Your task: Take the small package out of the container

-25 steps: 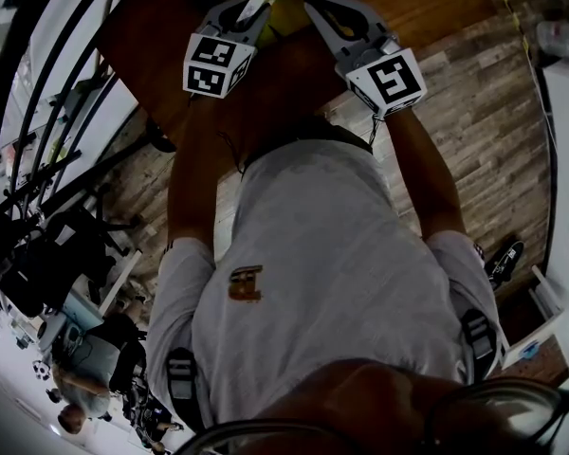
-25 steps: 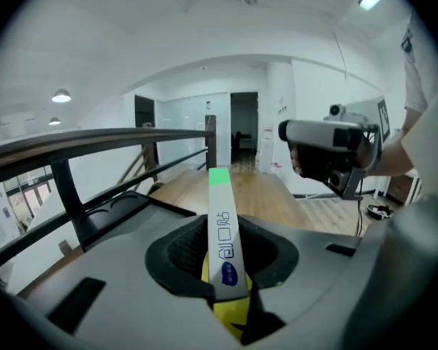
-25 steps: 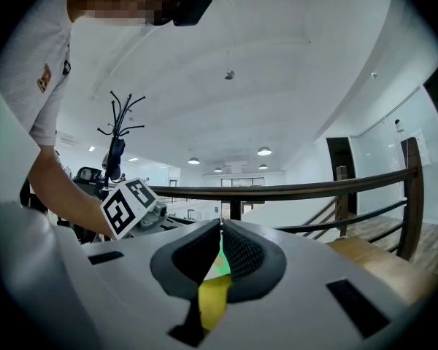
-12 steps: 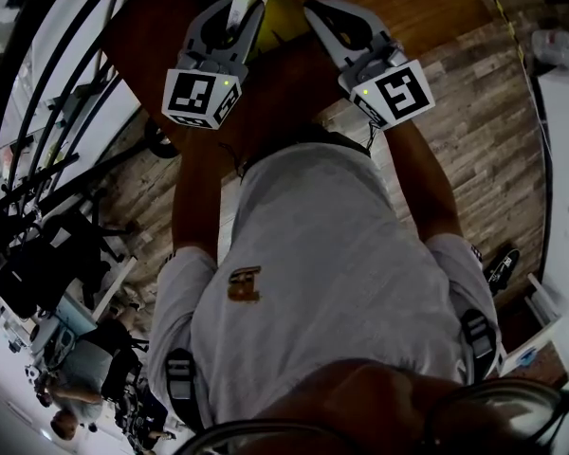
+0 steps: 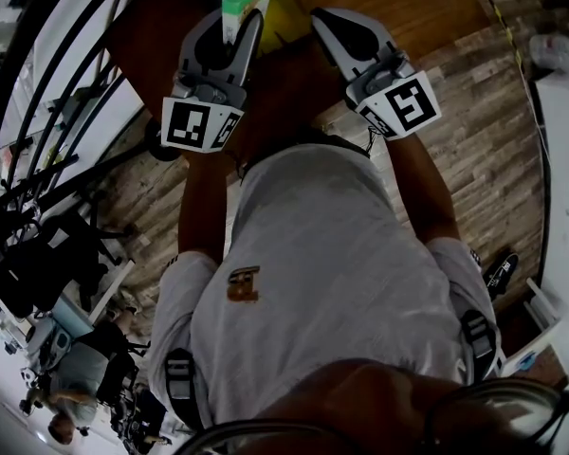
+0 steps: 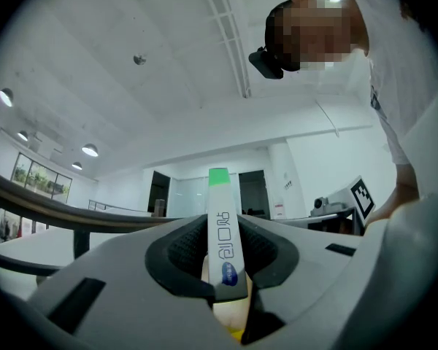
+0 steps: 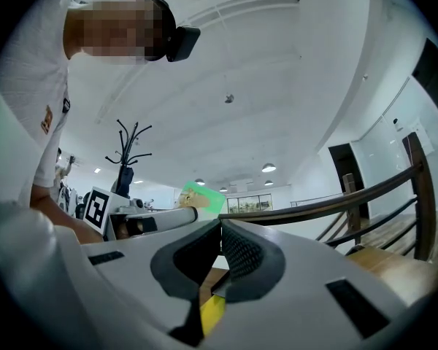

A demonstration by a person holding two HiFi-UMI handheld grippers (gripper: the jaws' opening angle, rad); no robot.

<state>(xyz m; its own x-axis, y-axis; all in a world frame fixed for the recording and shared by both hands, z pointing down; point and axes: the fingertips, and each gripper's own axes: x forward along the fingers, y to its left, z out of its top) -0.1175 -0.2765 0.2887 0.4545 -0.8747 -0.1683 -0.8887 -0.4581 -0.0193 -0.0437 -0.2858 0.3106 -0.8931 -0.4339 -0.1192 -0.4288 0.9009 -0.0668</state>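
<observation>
Nearest the head camera is a soft grey shirt with a small brown emblem on the chest. Beyond it, towards the yellow container, each tool carries a cube printed with black-and-white square markers. The left gripper has its ribbed dark pads clamped on the small package. It is a thin, flat white pack seen edge-on, with a green end. Grey characters I cannot read run along it, above a blue oval logo. From the head camera, the package sits at the container's left edge, whether clear of it I cannot tell. The right gripper, right of the container, has its jaws closed together on nothing. The container rests on a dark wooden table.
</observation>
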